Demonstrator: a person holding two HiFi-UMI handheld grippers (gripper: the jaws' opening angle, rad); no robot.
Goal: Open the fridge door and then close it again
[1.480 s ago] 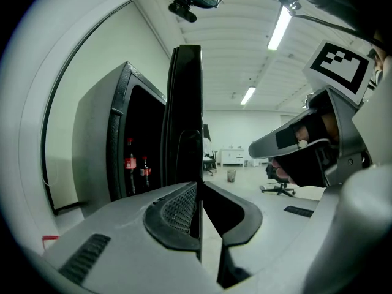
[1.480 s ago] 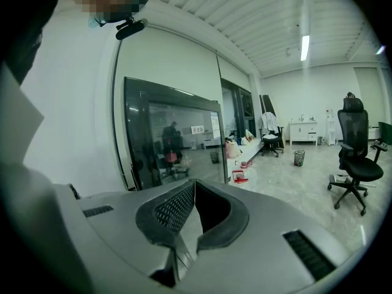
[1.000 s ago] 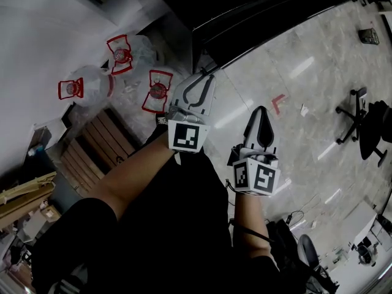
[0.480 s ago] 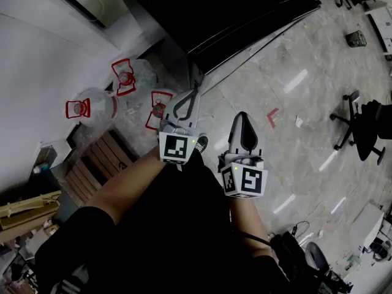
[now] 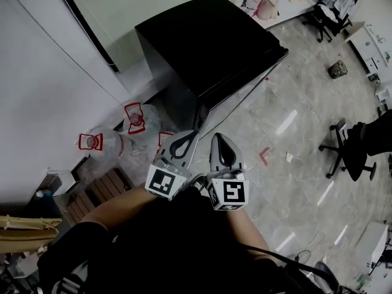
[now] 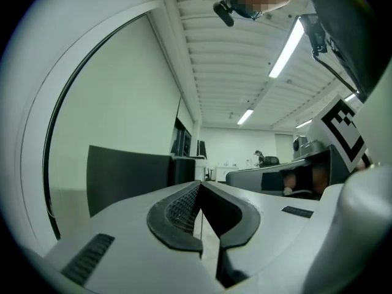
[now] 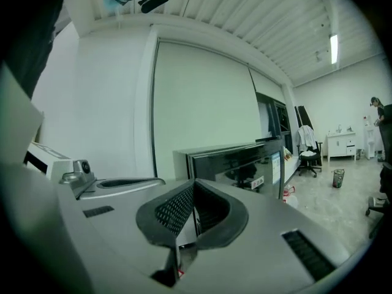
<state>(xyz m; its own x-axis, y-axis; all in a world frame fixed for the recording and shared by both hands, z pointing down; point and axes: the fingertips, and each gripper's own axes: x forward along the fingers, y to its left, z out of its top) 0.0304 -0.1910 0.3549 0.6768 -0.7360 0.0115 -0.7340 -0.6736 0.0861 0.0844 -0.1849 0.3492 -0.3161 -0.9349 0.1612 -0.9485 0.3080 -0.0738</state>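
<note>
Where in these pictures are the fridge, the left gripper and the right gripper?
fridge [image 5: 208,41], head view, on its black top.
left gripper [image 5: 193,135], head view, at its closed fingertips.
right gripper [image 5: 218,137], head view, at its closed fingertips.

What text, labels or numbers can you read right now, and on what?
No text is readable.
Stickers on the fridge front: too small to read.
On the left gripper and right gripper: black-and-white square patterns, no letters.
Red floor mark: a shape, no writing.
</note>
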